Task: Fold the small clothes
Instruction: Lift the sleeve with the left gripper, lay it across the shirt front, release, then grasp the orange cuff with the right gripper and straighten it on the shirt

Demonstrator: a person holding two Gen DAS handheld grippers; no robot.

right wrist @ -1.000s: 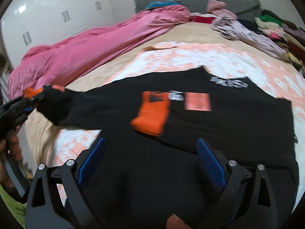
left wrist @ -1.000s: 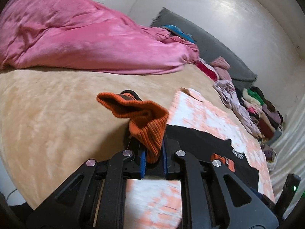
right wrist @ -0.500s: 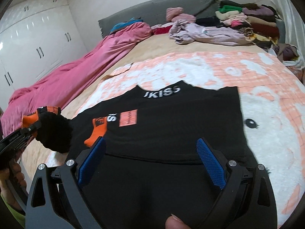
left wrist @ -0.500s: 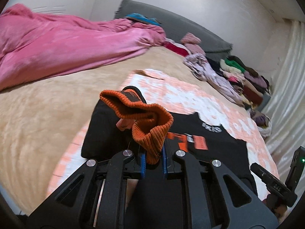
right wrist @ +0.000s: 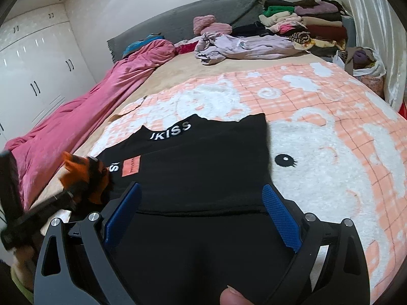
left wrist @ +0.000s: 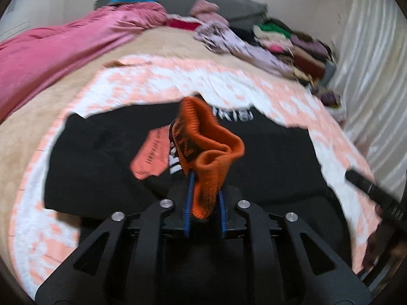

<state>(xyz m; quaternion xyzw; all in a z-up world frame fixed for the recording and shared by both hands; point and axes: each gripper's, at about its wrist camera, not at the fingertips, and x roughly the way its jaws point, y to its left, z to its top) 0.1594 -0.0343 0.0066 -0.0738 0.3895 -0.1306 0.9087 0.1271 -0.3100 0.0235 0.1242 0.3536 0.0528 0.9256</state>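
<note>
**Orange cuff pinched above a black garment on the bed**

The left gripper (left wrist: 204,203) is clenched on the orange ribbed knit cuff (left wrist: 208,157) of a black top, its blue-padded jaws pressed against both sides of the fabric. The cuff stands up out of the jaws and flops over at its end. In the right wrist view the same gripper (right wrist: 76,190) shows at the left edge with orange cloth bunched in it, raised just above the garment's left side.

The black top with white lettering (right wrist: 198,157) lies spread on a pink-and-white fleece blanket with a cartoon face (right wrist: 318,152), which covers a tan bedspread (left wrist: 30,117). A salmon rectangular patch (right wrist: 131,167) sits on the top's front beside the white letters. One layer of the black cloth lies folded over another, with a straight edge running across.

The right gripper (right wrist: 201,216) is released, its blue pads wide apart, low over the near part of the black top; whether it touches the cloth cannot be told.

A crumpled pink quilt (right wrist: 84,111) lies along the left of the bed. A lilac garment (right wrist: 241,47) and a stack of folded clothes (right wrist: 305,25) sit near the grey headboard (right wrist: 190,17).
</note>
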